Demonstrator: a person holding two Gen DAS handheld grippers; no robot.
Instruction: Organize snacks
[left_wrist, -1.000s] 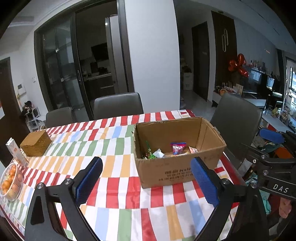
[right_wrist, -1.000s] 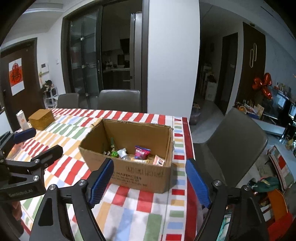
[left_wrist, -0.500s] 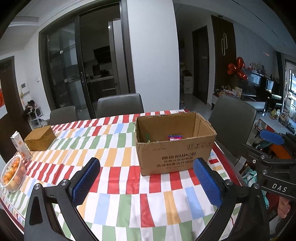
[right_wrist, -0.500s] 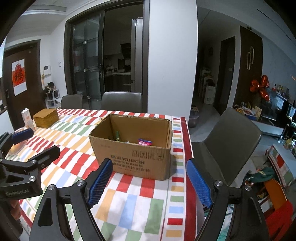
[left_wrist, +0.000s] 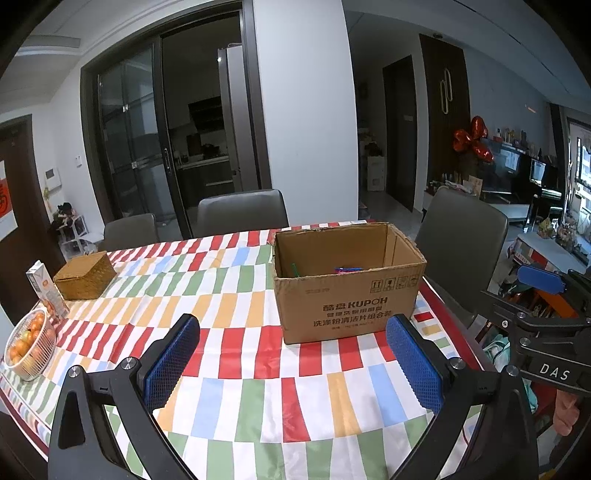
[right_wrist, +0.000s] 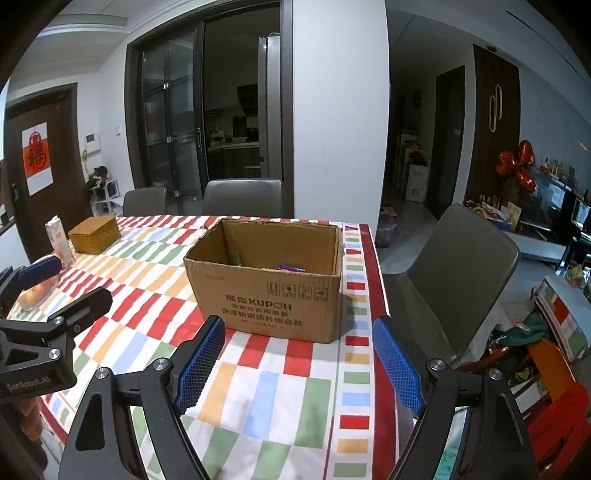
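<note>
Left gripper (left_wrist: 293, 345): nearest item, above the near edge of the table; blue-padded fingers (left_wrist: 171, 360) spread wide, nothing between them.
Right gripper (right_wrist: 298, 349): above the near right corner of the table; fingers (right_wrist: 397, 363) spread wide, holding nothing. In the left wrist view it shows beyond the right edge of the table.
Table (left_wrist: 236, 387): covered by a cloth of red, green, blue, orange and white blocks.
Cardboard box (left_wrist: 349, 295): upright and open-topped, standing on the cloth close to the right edge of the table, just beyond both pairs of fingers; printed text on its near wall.
Snacks (right_wrist: 291, 267): inside the cardboard box, low against its floor; only a blue-and-pink wrapper edge and a green piece (right_wrist: 237, 257) show over the near wall. Count cannot be told.
Fruit basket (left_wrist: 26, 345): white wire basket of orange fruit at the left edge of the table.
Carton (left_wrist: 46, 291): upright, just beyond the fruit basket.
Woven box (left_wrist: 84, 275): lidded, near the far left corner, just beside the carton.
Chairs (left_wrist: 242, 213): two grey ones behind the far edge of the table, one (right_wrist: 448, 275) at the right edge.
</note>
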